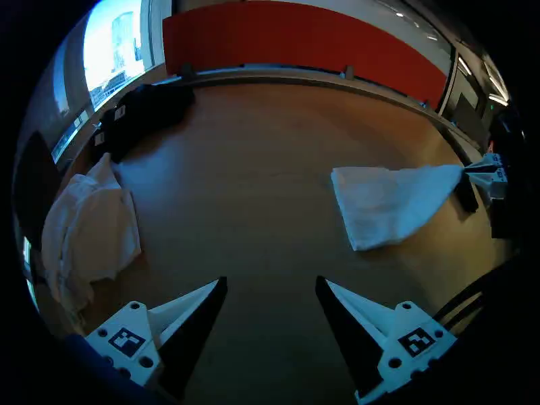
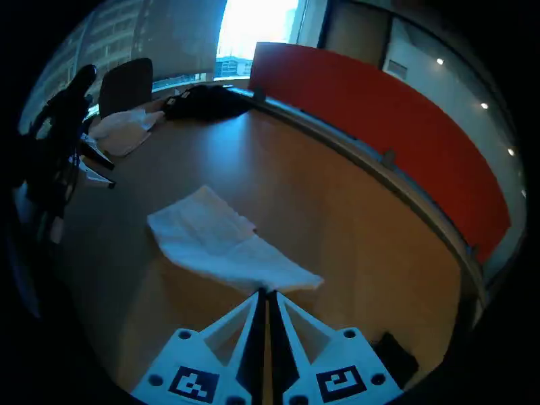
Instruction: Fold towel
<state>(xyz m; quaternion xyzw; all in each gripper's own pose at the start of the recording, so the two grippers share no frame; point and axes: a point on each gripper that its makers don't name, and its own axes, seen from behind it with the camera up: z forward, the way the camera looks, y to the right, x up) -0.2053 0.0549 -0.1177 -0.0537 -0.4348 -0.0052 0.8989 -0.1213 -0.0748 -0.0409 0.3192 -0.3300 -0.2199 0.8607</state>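
A white towel (image 1: 388, 201) lies on the wooden table (image 1: 256, 169), folded over, with one corner raised toward the right gripper (image 1: 484, 177) at the table's right edge. In the right gripper view the towel (image 2: 216, 243) stretches away from my right gripper (image 2: 265, 297), whose fingers are shut on its near corner. My left gripper (image 1: 270, 282) stands open low over bare table, well to the left of the towel, with nothing between its fingers. It also appears far off in the right gripper view as the left gripper (image 2: 94, 165), held by a person in dark clothing.
A heap of white cloths (image 1: 88, 229) lies at the table's left end, with a black bag (image 1: 145, 111) beyond it. A red partition (image 1: 304, 40) runs along the far edge. A dark chair (image 2: 125, 84) stands by the windows. A small black object (image 2: 395, 351) lies near my right gripper.
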